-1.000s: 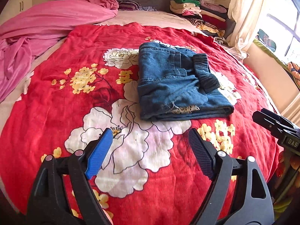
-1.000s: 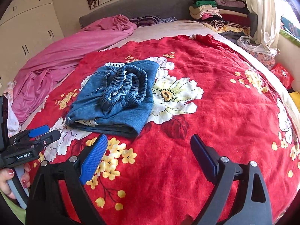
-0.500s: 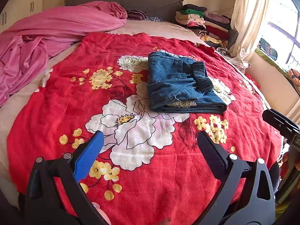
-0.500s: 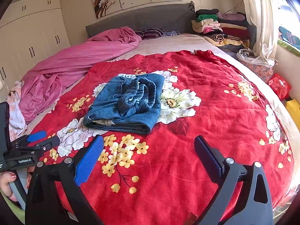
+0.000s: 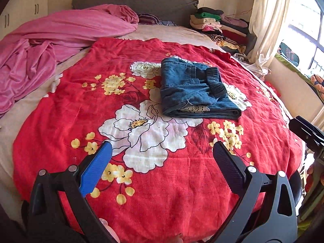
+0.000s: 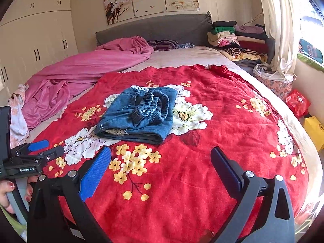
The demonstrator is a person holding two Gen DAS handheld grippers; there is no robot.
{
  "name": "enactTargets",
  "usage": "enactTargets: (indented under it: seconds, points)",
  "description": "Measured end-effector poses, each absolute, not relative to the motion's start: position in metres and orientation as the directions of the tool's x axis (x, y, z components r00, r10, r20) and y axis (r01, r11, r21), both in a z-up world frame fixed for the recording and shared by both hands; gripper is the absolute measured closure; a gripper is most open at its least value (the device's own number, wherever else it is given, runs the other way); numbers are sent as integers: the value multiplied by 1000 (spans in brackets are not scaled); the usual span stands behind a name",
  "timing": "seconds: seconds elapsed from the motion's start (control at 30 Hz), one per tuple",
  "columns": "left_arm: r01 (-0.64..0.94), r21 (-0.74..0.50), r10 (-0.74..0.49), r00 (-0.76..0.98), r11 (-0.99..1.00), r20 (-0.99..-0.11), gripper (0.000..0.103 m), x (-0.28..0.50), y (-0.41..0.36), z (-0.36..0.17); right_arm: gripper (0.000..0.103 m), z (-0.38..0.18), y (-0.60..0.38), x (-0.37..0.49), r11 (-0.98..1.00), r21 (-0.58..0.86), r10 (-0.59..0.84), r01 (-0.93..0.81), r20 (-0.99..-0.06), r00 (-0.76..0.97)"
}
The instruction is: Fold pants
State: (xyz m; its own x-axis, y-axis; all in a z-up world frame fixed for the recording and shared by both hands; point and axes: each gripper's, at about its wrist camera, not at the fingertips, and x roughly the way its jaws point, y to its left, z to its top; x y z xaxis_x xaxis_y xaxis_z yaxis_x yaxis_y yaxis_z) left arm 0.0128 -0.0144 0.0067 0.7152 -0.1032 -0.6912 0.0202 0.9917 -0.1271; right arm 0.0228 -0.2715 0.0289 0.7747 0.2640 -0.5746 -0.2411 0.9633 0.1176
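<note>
Blue denim pants (image 5: 194,93) lie folded into a compact stack on the red flowered blanket (image 5: 154,182), elastic waistband on top; in the right wrist view the pants (image 6: 139,113) sit left of centre. My left gripper (image 5: 162,151) hovers open over the blanket's near part, well short of the pants, nothing between its fingers. My right gripper (image 6: 161,157) is open too, back from the stack and empty. The left gripper (image 6: 38,149) shows at the left edge of the right wrist view, held by a hand (image 6: 8,190). The right gripper (image 5: 307,133) juts in at the right edge of the left wrist view.
A crumpled pink sheet (image 6: 85,70) covers the bed's left side. Folded clothes (image 6: 239,40) are piled by the grey headboard (image 6: 158,28) at the back right. A curtain (image 6: 279,24), a floral basket (image 6: 277,83) and a red bag (image 6: 297,103) stand along the right wall.
Both grippers have drawn back and up from the folded pants, which now look smaller and farther off. Their jaws stand a little wider. The pants have not moved.
</note>
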Motion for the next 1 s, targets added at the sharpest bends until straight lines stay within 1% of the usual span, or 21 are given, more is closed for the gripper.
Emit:
enactTargets:
  seconds: [0.27,1.0]
  points:
    - [20,-118,-95,728,993,-679,10,3,-16,8,5,30,-272,14,962,110,266,-248,-560,784]
    - [34,-110,-101,717,993,-690,10,1,-23,3,5,18,-264,11,962,104,263,-251,-592,762]
